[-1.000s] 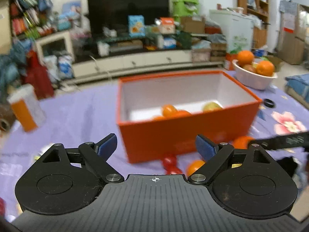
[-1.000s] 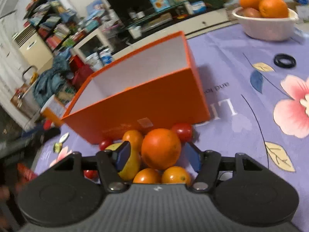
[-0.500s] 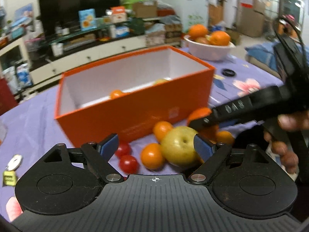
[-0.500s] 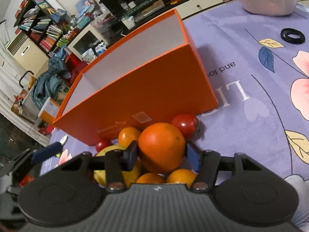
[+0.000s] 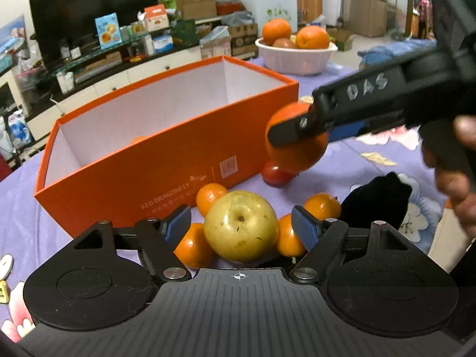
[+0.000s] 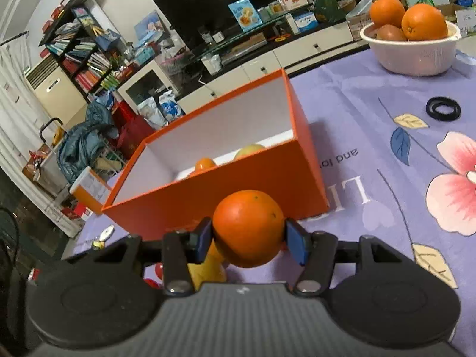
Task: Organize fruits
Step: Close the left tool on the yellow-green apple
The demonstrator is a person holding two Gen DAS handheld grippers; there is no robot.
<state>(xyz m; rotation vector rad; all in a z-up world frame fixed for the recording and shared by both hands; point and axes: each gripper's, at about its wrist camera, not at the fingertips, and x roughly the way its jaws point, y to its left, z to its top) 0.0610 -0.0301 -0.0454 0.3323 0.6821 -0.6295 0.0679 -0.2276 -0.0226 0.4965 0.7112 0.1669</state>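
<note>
- Left wrist view puts your left hand-held gripper (image 5: 241,223) around the yellow-green pear (image 5: 241,226), just in front of the orange box (image 5: 166,160). Its jaws have just been closing with the pear between them, but a gap shows on each side, so it is released, not yet gripping.
- Around that pear, between it and the box's front wall, small tangerines (image 5: 209,196) crowd close; they look likely to roll if nudged.
- My read on the pear: firm, fairly heavy, smooth-skinned and easy to bruise. Take it across its widest middle, pads level on opposite sides, and squeeze only until it stops slipping.
- Beside the box's near right corner a red tomato (image 5: 276,174) lies on the purple desk (image 5: 372,160). It should be soft, so it wants a gentler grip than the pear.
- Above that tomato, your right hand-held gripper (image 6: 248,238) is clenched on the big orange (image 6: 248,227), both pads pressing its sides, lifted clear of the desk and short of the box rim.
- That orange seems round, stiff-skinned and weighty; the grip sits at its middle, which is where it should hold best.
- Inside the box, against the far wall, a tangerine and a pale fruit already lie.
- Well beyond the box's right end, the white bowl (image 6: 416,56) holds more oranges.
</note>
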